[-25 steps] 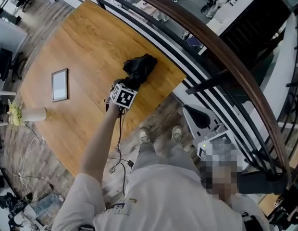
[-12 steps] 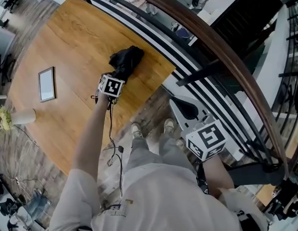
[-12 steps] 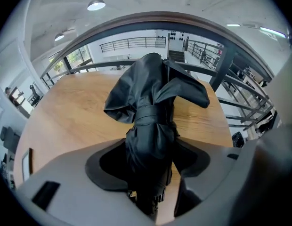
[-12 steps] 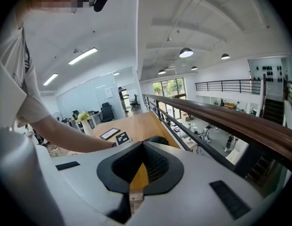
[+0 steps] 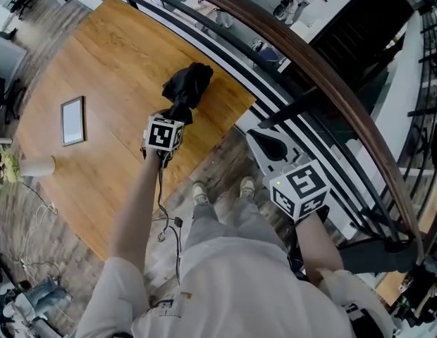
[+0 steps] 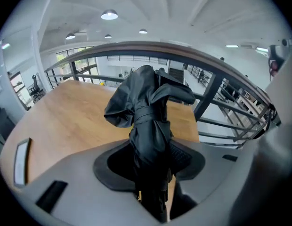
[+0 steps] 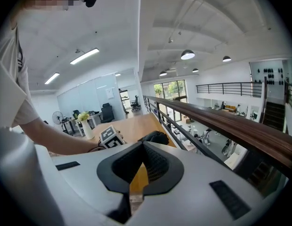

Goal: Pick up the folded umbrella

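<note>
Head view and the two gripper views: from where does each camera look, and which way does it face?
Head view: on the person's head, facing steeply down at the wooden table; shows torso, left arm, right arm, shoes.
Left gripper view: on the left gripper, looking along its jaws, which have just been closing on the folded umbrella, toward the railing.
Right gripper view: on the right gripper, jaws apart and empty, facing the table; shows the left arm.
Shared: all three show umbrella and table.

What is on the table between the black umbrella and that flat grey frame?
Nothing. In the head view the wooden table is bare between the folded umbrella and the frame.
</note>
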Motion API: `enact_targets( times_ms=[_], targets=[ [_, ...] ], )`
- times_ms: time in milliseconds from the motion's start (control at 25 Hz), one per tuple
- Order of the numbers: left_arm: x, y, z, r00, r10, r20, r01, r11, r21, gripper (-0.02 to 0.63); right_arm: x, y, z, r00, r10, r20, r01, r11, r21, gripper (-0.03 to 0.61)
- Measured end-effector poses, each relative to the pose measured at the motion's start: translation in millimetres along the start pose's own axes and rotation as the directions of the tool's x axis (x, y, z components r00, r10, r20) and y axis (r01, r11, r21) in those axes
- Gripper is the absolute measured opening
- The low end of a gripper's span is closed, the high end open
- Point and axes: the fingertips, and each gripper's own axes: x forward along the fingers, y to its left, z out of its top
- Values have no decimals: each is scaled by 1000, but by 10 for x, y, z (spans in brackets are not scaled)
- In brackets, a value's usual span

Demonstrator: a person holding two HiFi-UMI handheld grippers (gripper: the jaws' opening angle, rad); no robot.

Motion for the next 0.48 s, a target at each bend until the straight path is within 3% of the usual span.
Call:
enact_targets(
  times_ms=[200, 360, 480],
  targets=[
    [-470, -140, 412, 986, -33, 166, 44, 997, -58, 204, -128, -83, 193, 999, -27, 38, 27, 999, -23, 28],
    [-1117, -138, 1026, 940, -27, 340, 34, 999, -15, 204, -322, -178, 666, 987, -48, 155, 58, 996, -61, 28],
    [-1711, -286, 1258, 902, -19, 432, 19, 1000, 5, 204, -662, -67, 1067, 973, -43, 228, 61, 995, -75, 28]
  ],
)
